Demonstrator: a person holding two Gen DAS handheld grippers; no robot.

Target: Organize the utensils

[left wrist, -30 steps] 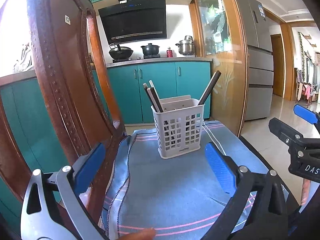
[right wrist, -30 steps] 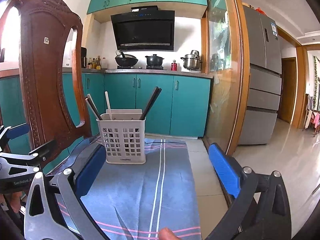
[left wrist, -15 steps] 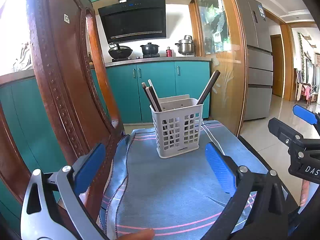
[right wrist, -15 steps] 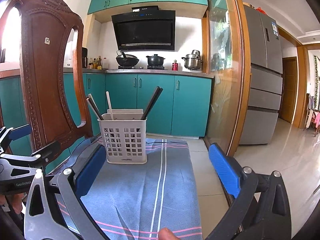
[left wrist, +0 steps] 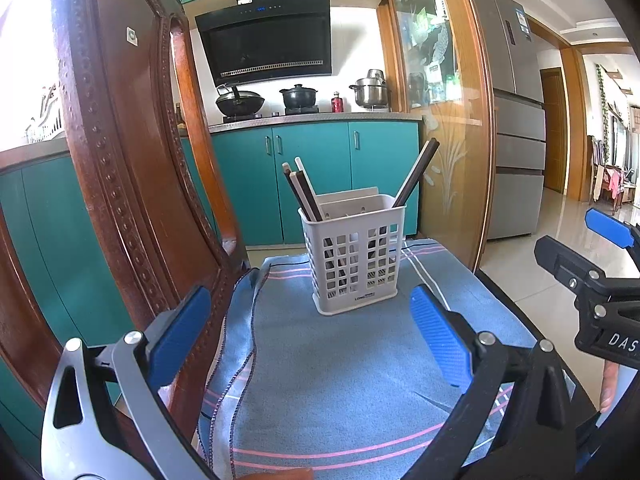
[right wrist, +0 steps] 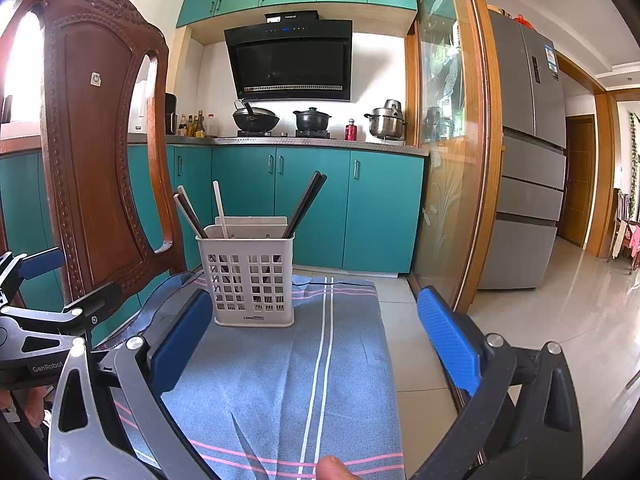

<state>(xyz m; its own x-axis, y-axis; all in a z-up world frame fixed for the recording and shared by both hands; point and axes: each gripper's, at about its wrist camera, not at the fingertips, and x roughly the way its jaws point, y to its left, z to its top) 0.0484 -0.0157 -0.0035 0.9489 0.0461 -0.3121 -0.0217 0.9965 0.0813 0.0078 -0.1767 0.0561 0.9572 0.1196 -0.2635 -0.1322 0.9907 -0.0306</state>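
A white perforated utensil holder (left wrist: 354,256) stands on a blue striped cloth (left wrist: 340,368); it also shows in the right wrist view (right wrist: 250,280). Dark and pale chopsticks (left wrist: 302,192) lean out of its left side and a dark pair (left wrist: 416,172) out of its right. My left gripper (left wrist: 310,332) is open and empty, short of the holder. My right gripper (right wrist: 314,338) is open and empty, also short of the holder. The right gripper shows at the right edge of the left wrist view (left wrist: 592,284). The left gripper shows at the left edge of the right wrist view (right wrist: 44,320).
A carved wooden chair back (left wrist: 132,168) stands close on the left, touching the cloth's edge. A wood-framed glass partition (left wrist: 452,120) rises behind the table on the right. Teal cabinets (right wrist: 312,208) and a fridge (right wrist: 528,160) lie beyond. The table edge drops off on the right (right wrist: 404,340).
Both grippers have drifted very slightly; the holder sits a little to the left in the left wrist view. Both stay open and empty.
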